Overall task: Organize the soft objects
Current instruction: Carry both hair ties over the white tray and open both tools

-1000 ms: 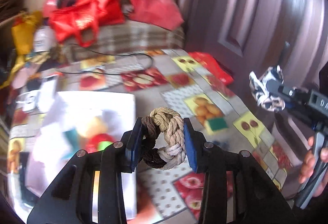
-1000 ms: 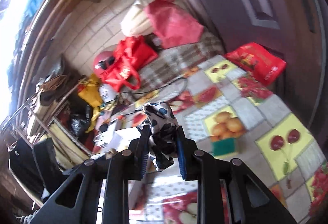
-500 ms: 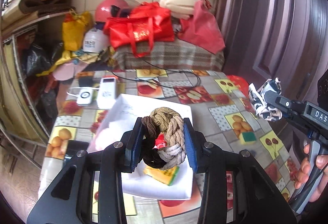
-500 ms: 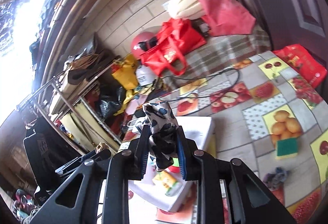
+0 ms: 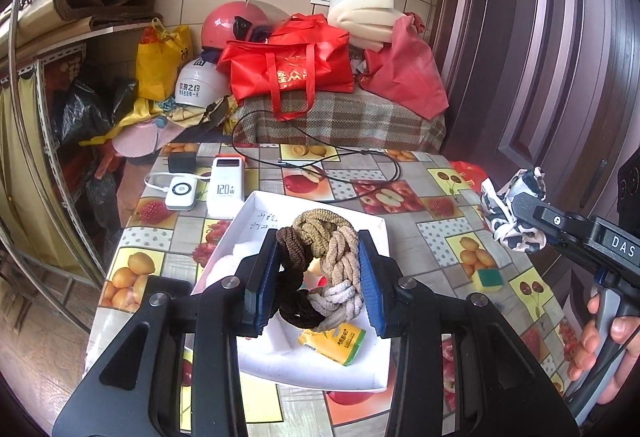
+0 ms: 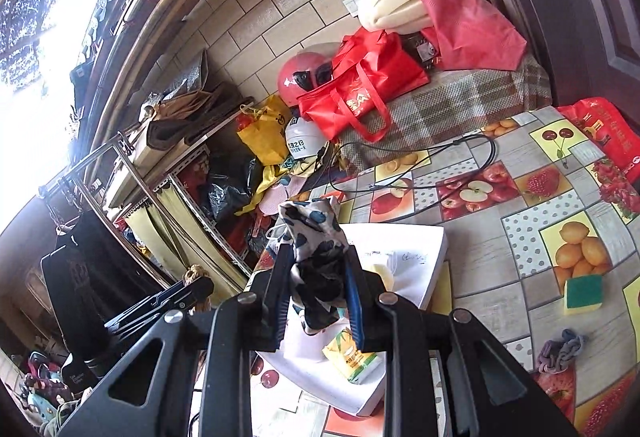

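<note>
My left gripper [image 5: 319, 273] is shut on a braided hair tie [image 5: 320, 269] in brown, tan and beige, held above a white box [image 5: 256, 211] on the fruit-print table. My right gripper [image 6: 319, 279] is shut on a black-and-white spotted scrunchie [image 6: 316, 261], also over the white box [image 6: 416, 249]; it shows at the right of the left wrist view [image 5: 510, 221], with a person's hand [image 5: 604, 349] on its handle. The box holds a yellow packet [image 5: 334, 343] and white soft items. A green-and-yellow sponge [image 6: 582, 295] and a grey-purple hair tie [image 6: 560, 351] lie on the table to the right.
Two white power banks [image 5: 204, 189] and a black cable [image 5: 320, 165] lie beyond the box. Red bags [image 5: 292, 71], helmets and foam pile up at the back wall. A metal shelf rack [image 5: 36, 141] stands left, a dark door [image 5: 560, 57] right.
Both grippers have swung left from the table's right side to above the white box, each still holding its hair tie. In the last half second they moved only slightly.
</note>
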A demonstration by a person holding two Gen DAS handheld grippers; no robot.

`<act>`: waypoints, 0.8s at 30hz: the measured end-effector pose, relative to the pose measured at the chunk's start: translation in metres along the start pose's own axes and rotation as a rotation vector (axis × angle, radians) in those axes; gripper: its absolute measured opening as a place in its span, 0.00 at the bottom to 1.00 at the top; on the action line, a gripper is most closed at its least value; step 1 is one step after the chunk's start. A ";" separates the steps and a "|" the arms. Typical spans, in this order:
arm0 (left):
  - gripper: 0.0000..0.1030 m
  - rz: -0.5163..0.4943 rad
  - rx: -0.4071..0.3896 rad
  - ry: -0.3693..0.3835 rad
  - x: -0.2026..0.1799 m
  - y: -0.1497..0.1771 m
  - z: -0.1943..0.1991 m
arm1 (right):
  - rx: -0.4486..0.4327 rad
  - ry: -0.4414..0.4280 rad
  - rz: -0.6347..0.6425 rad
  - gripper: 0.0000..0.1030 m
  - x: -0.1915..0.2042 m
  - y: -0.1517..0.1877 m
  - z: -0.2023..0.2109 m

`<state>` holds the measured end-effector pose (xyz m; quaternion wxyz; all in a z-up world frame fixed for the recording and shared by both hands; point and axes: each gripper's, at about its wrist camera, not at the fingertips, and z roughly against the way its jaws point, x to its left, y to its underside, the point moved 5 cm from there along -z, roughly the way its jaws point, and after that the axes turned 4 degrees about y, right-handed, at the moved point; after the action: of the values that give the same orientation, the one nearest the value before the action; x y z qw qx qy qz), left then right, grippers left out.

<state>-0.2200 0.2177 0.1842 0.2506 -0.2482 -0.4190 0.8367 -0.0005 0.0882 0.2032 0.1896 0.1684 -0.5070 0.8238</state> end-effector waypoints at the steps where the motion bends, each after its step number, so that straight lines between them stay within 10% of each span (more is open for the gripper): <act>1: 0.36 0.000 0.002 0.001 0.000 0.000 -0.001 | 0.001 -0.001 0.000 0.23 -0.001 0.000 0.000; 24: 0.36 0.100 0.106 0.006 0.045 0.001 -0.070 | 0.189 0.025 0.078 0.24 0.002 0.035 -0.063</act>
<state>-0.2101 0.2861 0.1371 0.2227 -0.2579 -0.3603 0.8684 -0.0240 0.1312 0.1502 0.1468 0.1553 -0.4309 0.8767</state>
